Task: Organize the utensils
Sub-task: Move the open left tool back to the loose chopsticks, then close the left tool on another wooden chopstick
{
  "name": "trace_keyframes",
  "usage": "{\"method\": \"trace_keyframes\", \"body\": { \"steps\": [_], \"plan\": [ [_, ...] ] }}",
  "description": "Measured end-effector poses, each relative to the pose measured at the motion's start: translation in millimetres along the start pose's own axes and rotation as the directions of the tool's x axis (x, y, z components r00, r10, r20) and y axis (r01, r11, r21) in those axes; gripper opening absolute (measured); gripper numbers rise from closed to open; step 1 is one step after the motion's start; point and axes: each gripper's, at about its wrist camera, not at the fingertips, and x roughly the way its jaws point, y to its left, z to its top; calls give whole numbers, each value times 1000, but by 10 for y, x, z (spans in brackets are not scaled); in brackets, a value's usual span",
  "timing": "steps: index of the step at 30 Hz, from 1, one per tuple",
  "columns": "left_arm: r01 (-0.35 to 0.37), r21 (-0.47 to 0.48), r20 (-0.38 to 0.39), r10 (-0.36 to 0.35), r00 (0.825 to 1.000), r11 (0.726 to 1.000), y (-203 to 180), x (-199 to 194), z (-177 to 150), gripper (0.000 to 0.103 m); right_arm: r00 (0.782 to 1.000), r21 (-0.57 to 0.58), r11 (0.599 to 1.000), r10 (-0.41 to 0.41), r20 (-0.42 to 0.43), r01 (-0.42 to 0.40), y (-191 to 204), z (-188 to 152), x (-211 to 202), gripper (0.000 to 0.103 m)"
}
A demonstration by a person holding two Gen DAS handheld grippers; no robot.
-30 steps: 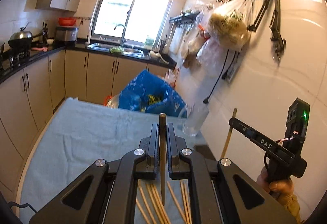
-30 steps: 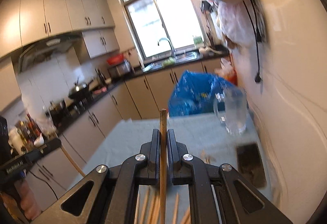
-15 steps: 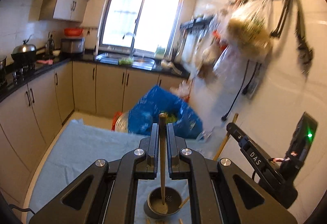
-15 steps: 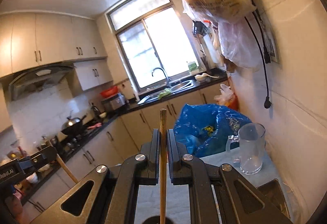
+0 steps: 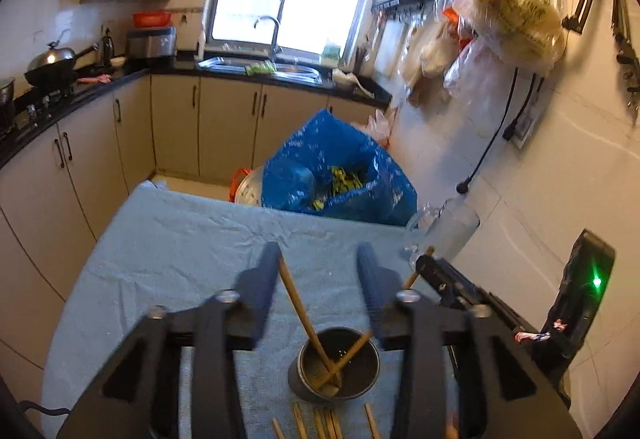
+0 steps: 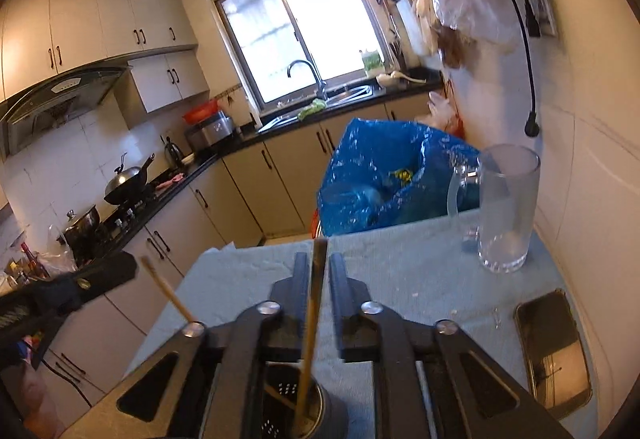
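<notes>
A dark metal cup (image 5: 334, 363) stands on the blue-grey tablecloth (image 5: 180, 251), under both grippers. My left gripper (image 5: 318, 267) has its jaws wide apart and still opening. The chopstick (image 5: 300, 311) it carried leans free in the cup, its top by the left finger. My right gripper (image 6: 320, 271) is opening too. Its chopstick (image 6: 314, 303) stands between the fingers with a gap on each side, its lower end in the cup (image 6: 296, 403). The right gripper (image 5: 444, 279) also shows at the right of the left wrist view. Several more chopsticks (image 5: 320, 423) lie on the cloth in front of the cup.
A clear glass mug (image 6: 504, 211) stands at the table's far right by the tiled wall. A dark phone (image 6: 552, 351) lies flat near the right edge. A blue plastic bag (image 5: 332, 175) sits just beyond the table's far edge. Kitchen cabinets (image 5: 100, 143) run along the left.
Both grippers have come down over the cup. Their jaws were shut on a chopstick each and now stand apart, and both chopsticks rest with their lower ends in the cup.
</notes>
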Motion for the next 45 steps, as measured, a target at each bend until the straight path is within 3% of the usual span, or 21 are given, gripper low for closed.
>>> {"method": "trace_keyframes", "body": {
  "steps": [1, 4, 8, 10, 13, 16, 21, 23, 26, 30, 33, 38, 45],
  "plan": [
    [-4, 0, 15, 4, 1000, 1000, 17, -75, 0, 44, 1000, 2, 1000, 1, 3, -1, -3, 0, -31, 35],
    [-9, 4, 38, 9, 999, 1000, 65, -309, -35, 47, 1000, -17, 1000, -5, 21, 5, 9, 10, -197, 42],
    [-26, -2, 79, 26, 997, 1000, 187, -696, -187, 59, 999, -32, 999, -13, 37, 14, 4, -39, -516, 57],
    [-40, -10, 90, 40, 995, 999, 264, -840, -316, 66, 999, -43, 999, -23, 27, 24, -32, -121, -665, 62],
    [-69, -29, 65, 70, 995, 997, 388, -890, -594, 68, 999, -55, 998, -44, -24, 42, -143, -340, -792, 67],
    [-85, -53, -49, 82, 995, 995, 538, -711, -992, 68, 990, -61, 995, -83, -117, 76, -347, -681, -801, 67],
    [-106, -54, -220, 92, 971, 993, 631, -324, -1563, 67, 949, -3, 993, -112, -294, 117, -768, -1266, -664, 65],
    [-107, -27, -280, 95, 955, 994, 610, -157, -1744, 56, 929, 6, 993, -111, -353, 121, -874, -1435, -580, 43],
    [-94, 0, -366, 88, 927, 996, 557, 101, -1919, 45, 913, 5, 993, -105, -394, 116, -928, -1598, -490, 35],
    [-82, 6, -405, 78, 911, 997, 515, 288, -2026, 45, 899, -52, 987, -159, -407, 151, -909, -1690, -386, 32],
    [-82, 29, -415, 87, 906, 996, 447, 405, -2037, 45, 901, -81, 983, -181, -394, 162, -861, -1685, -362, 32],
    [-95, 68, -450, 115, 886, 993, 397, 561, -2057, 22, 900, -135, 973, -223, -375, 184, -781, -1682, -327, 32],
    [-120, 123, -426, 161, 890, 985, 306, 659, -2051, 18, 886, -192, 961, -260, -384, 199, -690, -1670, -174, 31]
  ]
}}
